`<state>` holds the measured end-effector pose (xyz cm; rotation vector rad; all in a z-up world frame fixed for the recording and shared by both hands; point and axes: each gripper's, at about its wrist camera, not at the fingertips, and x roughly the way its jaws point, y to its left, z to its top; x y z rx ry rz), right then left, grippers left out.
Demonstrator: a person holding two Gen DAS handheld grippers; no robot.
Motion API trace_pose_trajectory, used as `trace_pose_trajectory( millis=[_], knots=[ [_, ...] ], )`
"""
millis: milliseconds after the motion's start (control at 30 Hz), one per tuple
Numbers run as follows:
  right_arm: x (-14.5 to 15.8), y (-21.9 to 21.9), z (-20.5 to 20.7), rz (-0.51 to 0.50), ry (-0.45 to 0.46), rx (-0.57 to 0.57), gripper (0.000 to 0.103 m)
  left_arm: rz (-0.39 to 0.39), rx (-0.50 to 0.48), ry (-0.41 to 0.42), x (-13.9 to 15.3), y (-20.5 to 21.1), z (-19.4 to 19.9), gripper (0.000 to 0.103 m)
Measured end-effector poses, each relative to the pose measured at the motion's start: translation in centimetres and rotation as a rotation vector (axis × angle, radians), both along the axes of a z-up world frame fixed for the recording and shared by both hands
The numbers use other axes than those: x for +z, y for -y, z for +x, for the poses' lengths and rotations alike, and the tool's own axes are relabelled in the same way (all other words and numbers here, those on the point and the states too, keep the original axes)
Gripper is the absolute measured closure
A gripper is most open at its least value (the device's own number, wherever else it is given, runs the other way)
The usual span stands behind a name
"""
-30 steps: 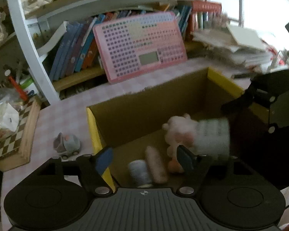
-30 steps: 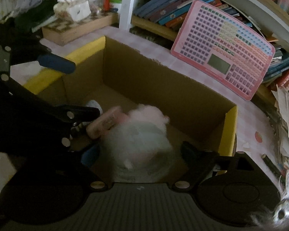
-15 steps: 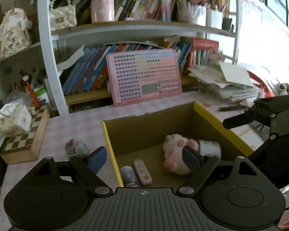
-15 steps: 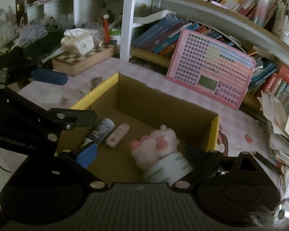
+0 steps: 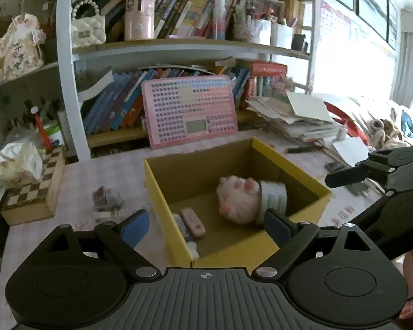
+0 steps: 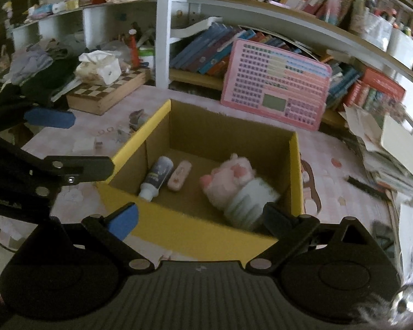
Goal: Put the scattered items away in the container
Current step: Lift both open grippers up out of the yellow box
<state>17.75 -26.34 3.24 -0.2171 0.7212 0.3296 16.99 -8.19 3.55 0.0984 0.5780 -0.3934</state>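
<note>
Both grippers, left [image 5: 206, 227] and right [image 6: 198, 217], gape empty, jaws just widened; box [image 6: 140, 140] holds plush paw [image 6: 228, 176], bottle [image 6: 157, 177], pink case [image 6: 179, 175]; toy [image 5: 107, 198] at nine o'clock on table [image 5: 115, 170].

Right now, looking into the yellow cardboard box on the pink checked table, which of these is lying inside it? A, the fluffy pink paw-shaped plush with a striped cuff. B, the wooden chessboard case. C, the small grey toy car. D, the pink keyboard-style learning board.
A: the fluffy pink paw-shaped plush lies on the floor of the yellow cardboard box, beside a small bottle and a pink oblong case.
</note>
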Motion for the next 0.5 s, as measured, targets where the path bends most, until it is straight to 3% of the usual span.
trace_pose_trajectory(
  millis=[500],
  knots=[
    [-1.4, -2.1, -6.4, 0.040, -0.012, -0.197, 0.006, 0.026, -0.064, -0.062, -1.9, -3.5, -4.2, 0.010]
  ],
)
